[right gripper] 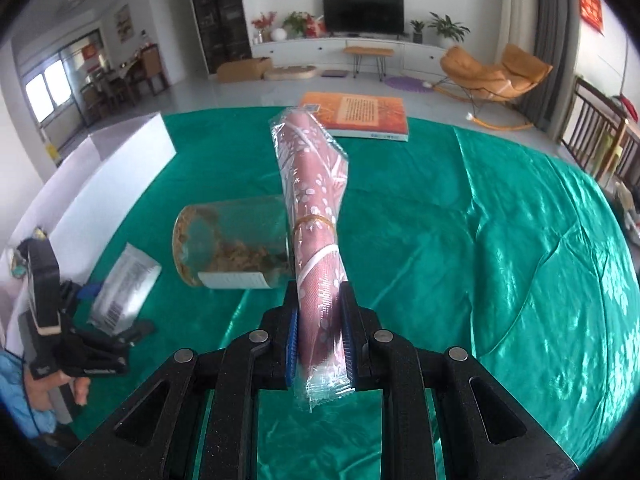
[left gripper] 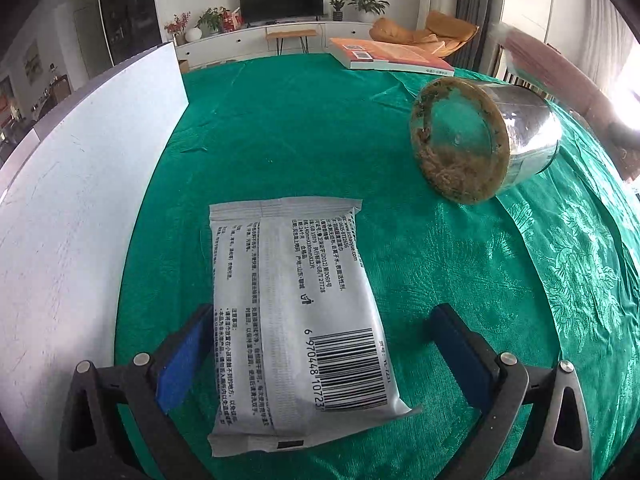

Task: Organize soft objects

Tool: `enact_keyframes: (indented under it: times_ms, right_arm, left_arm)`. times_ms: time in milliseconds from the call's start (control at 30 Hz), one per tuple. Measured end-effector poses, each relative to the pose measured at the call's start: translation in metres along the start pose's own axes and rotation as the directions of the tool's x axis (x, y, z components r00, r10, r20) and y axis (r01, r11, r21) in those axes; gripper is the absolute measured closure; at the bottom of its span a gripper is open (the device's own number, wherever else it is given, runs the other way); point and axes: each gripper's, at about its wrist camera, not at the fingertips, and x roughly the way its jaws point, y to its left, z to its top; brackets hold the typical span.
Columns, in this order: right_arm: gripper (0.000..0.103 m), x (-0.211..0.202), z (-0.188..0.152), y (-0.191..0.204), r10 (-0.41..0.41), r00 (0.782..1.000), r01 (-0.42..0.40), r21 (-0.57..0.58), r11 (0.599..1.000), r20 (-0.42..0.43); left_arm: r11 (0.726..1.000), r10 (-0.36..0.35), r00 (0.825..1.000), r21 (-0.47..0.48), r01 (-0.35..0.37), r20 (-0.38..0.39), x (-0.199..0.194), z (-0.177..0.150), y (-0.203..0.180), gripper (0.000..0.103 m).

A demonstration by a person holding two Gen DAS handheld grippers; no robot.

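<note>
A silver wet-wipe pack (left gripper: 298, 312) with a barcode lies flat on the green tablecloth (left gripper: 304, 132). My left gripper (left gripper: 320, 340) is open, its blue pads on either side of the pack's near half, not touching it. My right gripper (right gripper: 320, 316) is shut on a pink rolled cloth in clear plastic wrap (right gripper: 316, 208), bound by a rubber band, and holds it above the table. The pack (right gripper: 120, 292) and the left gripper (right gripper: 96, 316) also show at the left of the right wrist view. The roll appears blurred at the upper right of the left wrist view (left gripper: 552, 68).
A clear jar (left gripper: 480, 140) with brown residue lies on its side right of the pack; it also shows in the right wrist view (right gripper: 232, 248). A white box (left gripper: 80, 184) stands along the left. An orange book (right gripper: 360, 114) lies at the far edge.
</note>
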Motion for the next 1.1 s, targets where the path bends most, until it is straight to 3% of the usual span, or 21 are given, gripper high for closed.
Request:
enact_keyframes:
  times_ms: [100, 167, 200, 233, 267, 300, 400, 467, 600, 733, 767, 800, 833, 867, 967, 1033, 1100]
  right_arm:
    - [0.083, 0.009, -0.011, -0.035, -0.131, 0.991, 0.135, 0.120, 0.984, -0.042]
    - [0.078, 0.023, -0.027, -0.053, -0.161, 0.981, 0.177, 0.153, 0.972, -0.112]
    - [0.075, 0.031, -0.035, -0.060, -0.151, 0.975, 0.178, 0.170, 0.969, -0.160]
    - [0.062, 0.037, -0.046, -0.067, -0.119, 0.972, 0.160, 0.202, 0.966, -0.204]
    - [0.044, 0.036, -0.054, -0.072, -0.078, 0.974, 0.129, 0.237, 0.963, -0.212]
    - [0.039, 0.030, -0.059, -0.075, -0.057, 0.980, 0.107, 0.265, 0.958, -0.190]
    - [0.035, 0.010, -0.062, -0.087, -0.003, 0.992, 0.044, 0.332, 0.942, -0.122]
    - [0.034, 0.004, -0.053, -0.095, -0.002, 0.993, 0.045, 0.362, 0.931, -0.118]
    - [0.034, 0.013, -0.029, -0.083, -0.047, 0.983, 0.100, 0.302, 0.948, -0.179]
    - [0.034, 0.050, -0.017, -0.074, -0.060, 0.963, 0.123, 0.231, 0.965, -0.261]
    - [0.034, 0.060, -0.017, -0.070, -0.074, 0.959, 0.135, 0.212, 0.968, -0.273]
    - [0.036, 0.069, -0.019, -0.067, -0.093, 0.956, 0.152, 0.196, 0.969, -0.280]
    - [0.066, 0.074, -0.023, -0.066, -0.124, 0.950, 0.182, 0.187, 0.965, -0.288]
    - [0.079, 0.073, -0.025, -0.066, -0.132, 0.952, 0.193, 0.207, 0.959, -0.277]
    - [0.081, 0.050, -0.026, -0.070, -0.156, 0.962, 0.215, 0.265, 0.940, -0.224]
    - [0.081, 0.024, -0.020, -0.063, -0.194, 0.964, 0.235, 0.242, 0.941, -0.181]
    - [0.081, -0.002, -0.009, -0.047, -0.171, 0.974, 0.202, 0.220, 0.954, -0.149]
  left_arm:
    - [1.000, 0.000, 1.000, 0.001, 0.000, -0.001, 0.000, 0.000, 0.000, 0.000]
    - [1.000, -0.008, 1.000, 0.012, 0.009, -0.021, 0.000, 0.002, 0.000, 0.000]
    - [1.000, -0.018, 0.999, 0.024, 0.019, -0.050, 0.001, 0.003, 0.001, 0.000]
    - [0.999, -0.024, 0.996, 0.029, 0.027, -0.080, 0.001, 0.005, 0.003, 0.000]
    - [0.999, -0.030, 0.995, 0.022, 0.032, -0.097, -0.001, 0.006, 0.007, 0.000]
    - [0.999, -0.036, 0.995, 0.005, 0.037, -0.097, -0.003, 0.006, 0.011, 0.000]
    - [0.999, -0.022, 0.992, -0.026, 0.019, -0.123, -0.004, 0.008, 0.019, 0.000]
    - [1.000, -0.003, 0.990, -0.015, 0.001, -0.141, -0.001, 0.008, 0.019, 0.000]
    - [0.999, 0.020, 0.988, -0.028, -0.025, -0.156, 0.003, 0.007, 0.021, 0.000]
    - [0.999, 0.026, 0.984, -0.038, -0.034, -0.175, 0.006, 0.013, 0.020, 0.000]
    - [0.999, 0.020, 0.985, -0.039, -0.027, -0.169, 0.006, 0.015, 0.021, 0.008]
    - [0.999, 0.014, 0.992, -0.038, -0.019, -0.129, 0.001, 0.017, 0.021, 0.024]
    - [0.999, 0.018, 0.993, -0.030, -0.022, -0.113, -0.003, 0.020, 0.020, 0.038]
    - [0.999, 0.005, 0.993, -0.035, -0.009, -0.115, -0.007, 0.021, 0.021, 0.039]
    - [0.990, -0.088, 0.992, -0.114, 0.078, -0.090, -0.023, 0.025, 0.030, 0.040]
    - [0.969, -0.184, 0.981, -0.175, 0.171, -0.058, -0.045, 0.028, 0.037, 0.040]
    - [0.951, -0.244, 0.970, -0.199, 0.236, -0.015, -0.075, 0.033, 0.046, 0.040]
